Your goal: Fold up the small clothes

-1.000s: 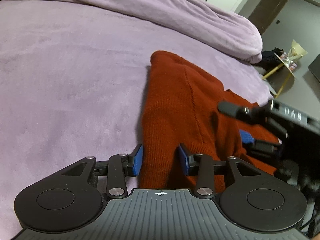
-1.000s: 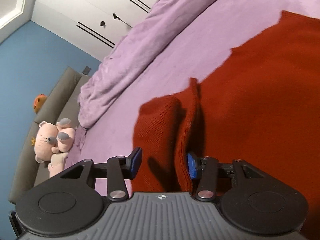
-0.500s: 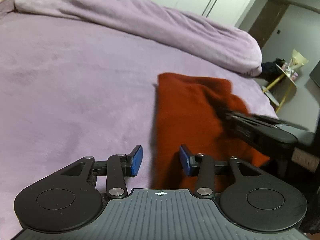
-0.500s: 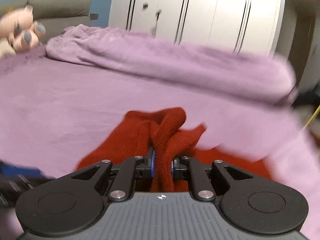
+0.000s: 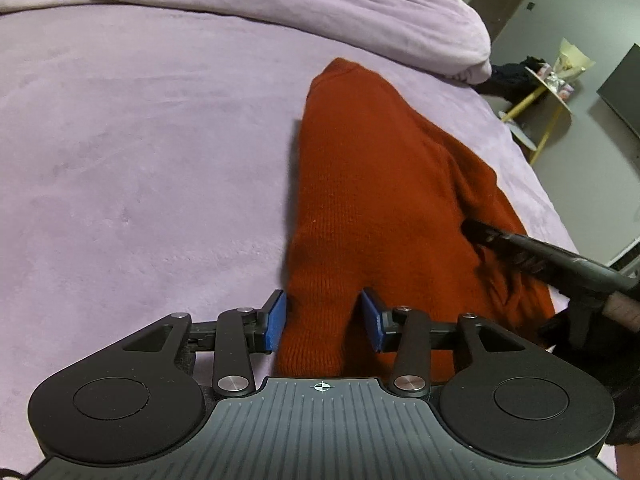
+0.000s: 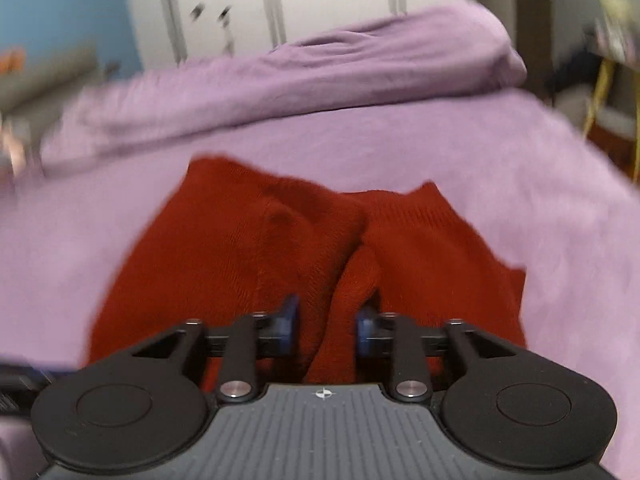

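Note:
A rust-red knitted garment (image 5: 380, 184) lies on the purple bed, folded lengthwise into a long shape. My left gripper (image 5: 324, 322) is open, its blue pads on either side of the garment's near end. My right gripper (image 6: 327, 326) is open, with a raised fold of the same garment (image 6: 280, 240) standing between its pads. The right gripper's black fingers (image 5: 532, 256) also show in the left wrist view, resting on the garment's right side.
A purple bed cover (image 5: 140, 140) spreads under everything, with a rolled purple duvet (image 5: 280, 4) along the far edge. A yellow-legged side table (image 5: 548, 84) stands beyond the bed's right edge. White wardrobe doors (image 6: 320, 0) are behind.
My right gripper, shut on a fold of the garment half a second ago, has opened. The garment now lies flatter. My left gripper stays open and has moved closer over the garment's near end.

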`<state>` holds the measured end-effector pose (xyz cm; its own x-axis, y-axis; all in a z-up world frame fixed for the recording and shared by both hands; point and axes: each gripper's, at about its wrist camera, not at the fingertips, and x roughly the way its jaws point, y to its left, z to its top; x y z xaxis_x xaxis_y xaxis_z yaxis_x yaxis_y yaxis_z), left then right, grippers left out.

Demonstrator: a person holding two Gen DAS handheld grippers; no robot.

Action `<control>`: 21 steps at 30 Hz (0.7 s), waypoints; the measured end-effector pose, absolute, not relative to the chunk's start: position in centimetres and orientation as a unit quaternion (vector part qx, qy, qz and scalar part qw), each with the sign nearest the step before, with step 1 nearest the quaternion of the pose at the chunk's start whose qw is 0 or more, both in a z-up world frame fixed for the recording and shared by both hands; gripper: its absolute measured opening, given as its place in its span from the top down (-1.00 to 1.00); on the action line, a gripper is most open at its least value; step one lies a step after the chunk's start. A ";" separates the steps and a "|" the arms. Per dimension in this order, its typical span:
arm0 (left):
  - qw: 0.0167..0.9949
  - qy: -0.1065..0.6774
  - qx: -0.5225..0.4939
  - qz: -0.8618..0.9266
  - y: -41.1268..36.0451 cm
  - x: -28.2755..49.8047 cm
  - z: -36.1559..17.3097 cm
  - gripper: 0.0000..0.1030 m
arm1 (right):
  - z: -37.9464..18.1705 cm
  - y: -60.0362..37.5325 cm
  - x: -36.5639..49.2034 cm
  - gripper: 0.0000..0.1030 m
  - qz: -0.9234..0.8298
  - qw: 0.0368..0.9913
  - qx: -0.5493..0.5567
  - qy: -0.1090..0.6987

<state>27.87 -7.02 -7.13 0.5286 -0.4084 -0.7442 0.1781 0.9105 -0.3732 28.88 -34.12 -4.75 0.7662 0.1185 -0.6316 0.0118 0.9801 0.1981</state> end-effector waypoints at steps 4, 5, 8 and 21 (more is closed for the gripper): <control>0.866 0.455 -0.124 -0.167 -7.2 27.6 -7.2 0.03 | -5.1 -35.9 29.7 -0.27 0.048 0.911 0.229 0.340; 0.867 0.454 -0.122 -0.166 -7.3 27.5 -7.2 0.03 | -5.4 -36.0 30.1 -0.23 0.052 0.906 0.245 0.340; 0.869 0.454 -0.109 -0.164 -7.9 27.2 -6.7 0.03 | -5.1 -34.0 31.2 0.79 0.031 0.915 0.183 0.359; 0.886 0.427 -0.075 -0.165 -8.8 24.8 -4.7 -0.07 | -2.8 -31.7 31.1 0.80 -0.069 0.947 -0.163 0.270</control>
